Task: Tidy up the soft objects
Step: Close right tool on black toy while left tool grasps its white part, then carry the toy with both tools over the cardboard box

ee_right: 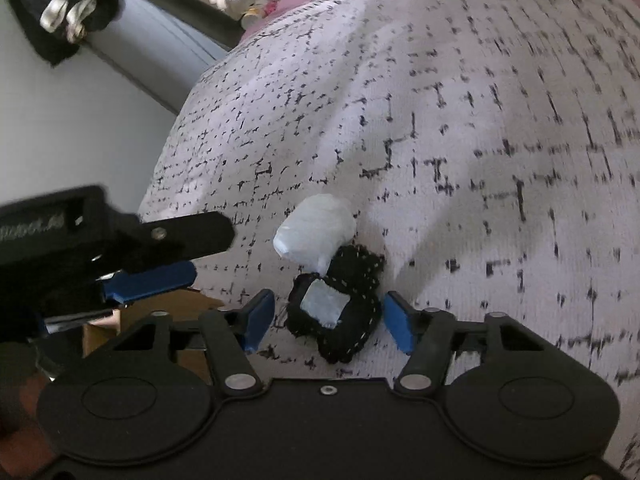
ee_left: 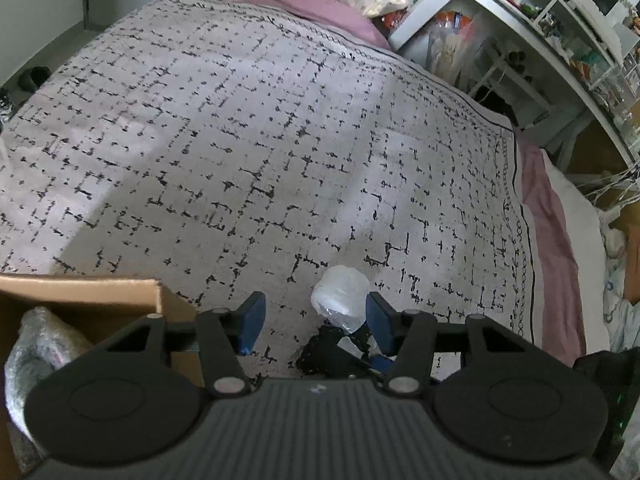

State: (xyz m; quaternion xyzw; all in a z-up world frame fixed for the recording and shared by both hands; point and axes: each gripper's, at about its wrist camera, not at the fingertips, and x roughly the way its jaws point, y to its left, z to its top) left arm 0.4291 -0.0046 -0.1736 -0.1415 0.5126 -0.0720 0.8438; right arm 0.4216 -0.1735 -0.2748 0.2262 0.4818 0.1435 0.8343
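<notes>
Both claws gape: right claw (ee_right: 328, 320) should straddle the black knit piece (ee_right: 352, 316) squarely; left claw (ee_left: 314, 322) idles.

The left wrist camera sits just behind its own open gripper (ee_left: 314, 326) and looks steeply down along the fingers at the patterned blanket (ee_left: 240, 140), facing the far end of the bed. A cardboard box (ee_left: 100, 292) lies at its lower left, white shelving (ee_left: 520, 40) beyond the blanket's right edge.

The right wrist camera looks forward and down at the same blanket (ee_right: 460, 120) from closer in, somewhat blurred toward the right.

Both views share the white plastic-wrapped bundle (ee_left: 340, 292) (ee_right: 314, 234) and the black knitted piece (ee_left: 324, 348) (ee_right: 352, 312) touching it; the right view also catches the left gripper (ee_right: 160, 256).
</notes>
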